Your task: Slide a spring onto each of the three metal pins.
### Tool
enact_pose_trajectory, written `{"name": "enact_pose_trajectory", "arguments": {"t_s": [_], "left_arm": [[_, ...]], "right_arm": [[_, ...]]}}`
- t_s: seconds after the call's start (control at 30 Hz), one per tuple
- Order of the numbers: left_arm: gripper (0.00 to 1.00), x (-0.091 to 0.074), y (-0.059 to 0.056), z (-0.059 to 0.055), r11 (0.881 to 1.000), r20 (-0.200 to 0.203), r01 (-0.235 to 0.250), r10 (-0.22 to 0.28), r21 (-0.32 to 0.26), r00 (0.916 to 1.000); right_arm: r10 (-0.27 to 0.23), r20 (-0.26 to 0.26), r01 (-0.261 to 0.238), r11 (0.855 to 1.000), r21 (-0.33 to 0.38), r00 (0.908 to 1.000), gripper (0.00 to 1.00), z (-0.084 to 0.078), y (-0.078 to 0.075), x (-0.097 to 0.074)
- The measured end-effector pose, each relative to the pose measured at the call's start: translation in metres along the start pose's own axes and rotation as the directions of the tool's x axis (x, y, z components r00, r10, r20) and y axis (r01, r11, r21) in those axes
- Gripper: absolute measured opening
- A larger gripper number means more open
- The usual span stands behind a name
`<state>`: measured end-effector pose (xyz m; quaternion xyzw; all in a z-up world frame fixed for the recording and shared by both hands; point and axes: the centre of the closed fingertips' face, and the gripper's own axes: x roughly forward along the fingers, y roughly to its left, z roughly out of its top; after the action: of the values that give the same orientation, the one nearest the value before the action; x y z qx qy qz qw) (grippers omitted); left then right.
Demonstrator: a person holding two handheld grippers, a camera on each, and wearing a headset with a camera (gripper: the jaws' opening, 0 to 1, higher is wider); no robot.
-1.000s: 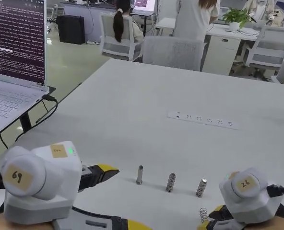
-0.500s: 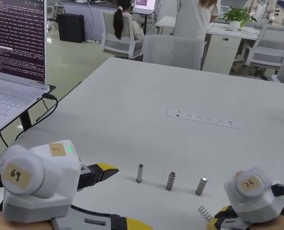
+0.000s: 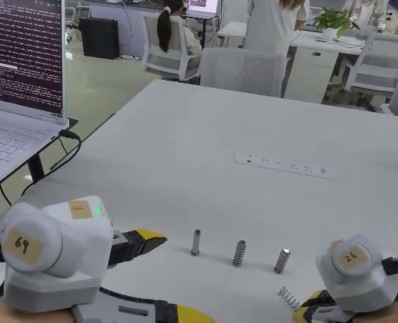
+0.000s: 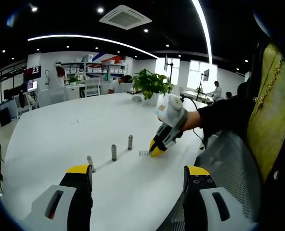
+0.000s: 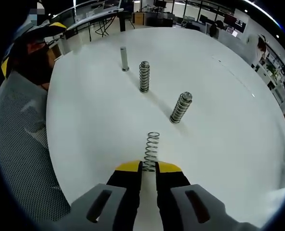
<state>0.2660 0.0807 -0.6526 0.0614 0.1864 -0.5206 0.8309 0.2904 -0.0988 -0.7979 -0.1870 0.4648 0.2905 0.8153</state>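
**The loose spring [image 5: 152,147], upright a second ago, now slants in my right gripper [image 5: 148,166].**

My right jaws are almost pressed together, pinching the spring's near end low over the table [image 3: 185,155] by its front edge. I judge this leaves the free end aimable at the bare pin [image 3: 195,243], which stands nearest the left edge, beside the two sprung pins [image 3: 239,254]. My left gripper [image 4: 137,169] waits with jaws spread wide and empty, clear of the row.

1 loose spring [image 5: 151,144]: near end hidden between right gripper [image 5: 148,168] jaw tips; grip cannot be confirmed. Laptop [image 3: 11,134] cut off by head view's left edge.
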Motion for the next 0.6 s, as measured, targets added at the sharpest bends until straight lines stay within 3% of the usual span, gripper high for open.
{"name": "enact_pose_trajectory", "arguments": {"t_s": [0.23,0.6], "left_arm": [[0.74,0.000,-0.001,0.000,1.000,-0.003,0.002,-0.002,0.002,1.0000],[0.73,0.003,-0.006,-0.001,1.000,-0.012,0.020,-0.020,0.013,0.9997]], "right_arm": [[0.000,0.006,0.000,1.000,-0.013,1.0000,0.08,0.002,-0.002,-0.004],[0.006,-0.005,-0.007,0.995,-0.104,1.0000,0.08,0.011,0.009,-0.017]]}}
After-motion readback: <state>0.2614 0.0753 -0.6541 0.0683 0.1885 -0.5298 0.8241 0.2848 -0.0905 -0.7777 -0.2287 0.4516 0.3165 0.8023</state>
